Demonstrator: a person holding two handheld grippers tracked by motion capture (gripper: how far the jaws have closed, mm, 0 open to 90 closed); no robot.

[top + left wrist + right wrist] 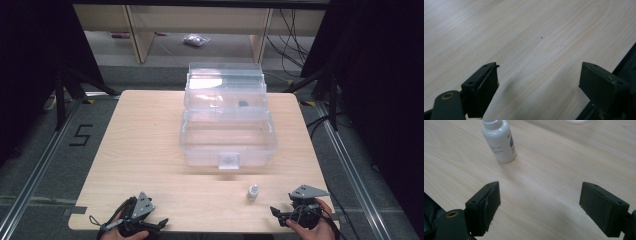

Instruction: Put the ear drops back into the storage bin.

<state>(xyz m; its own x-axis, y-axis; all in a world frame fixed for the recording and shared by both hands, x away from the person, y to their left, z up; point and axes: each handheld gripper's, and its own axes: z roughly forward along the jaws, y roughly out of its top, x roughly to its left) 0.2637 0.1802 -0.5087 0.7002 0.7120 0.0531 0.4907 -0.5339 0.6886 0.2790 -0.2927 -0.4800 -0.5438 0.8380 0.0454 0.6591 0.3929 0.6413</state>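
Overhead, the wooden table [150, 150] carries a clear plastic box [227, 140] with its lid up, toward twelve o'clock from my hands. A small white bottle [253, 192] stands upright near the table's front edge, at about five o'clock from the box. My right gripper [278, 214] rests just beside the bottle, at its four o'clock, apart from it. My left gripper [157, 224] sits at the front edge, well apart toward eight o'clock.

Along my left gripper [537, 80], the jaws stand wide over bare wood, holding nothing.

Along my right gripper [540, 200], the jaws are spread and empty; the bottle [499, 141] stands at eleven o'clock beyond them, untouched.
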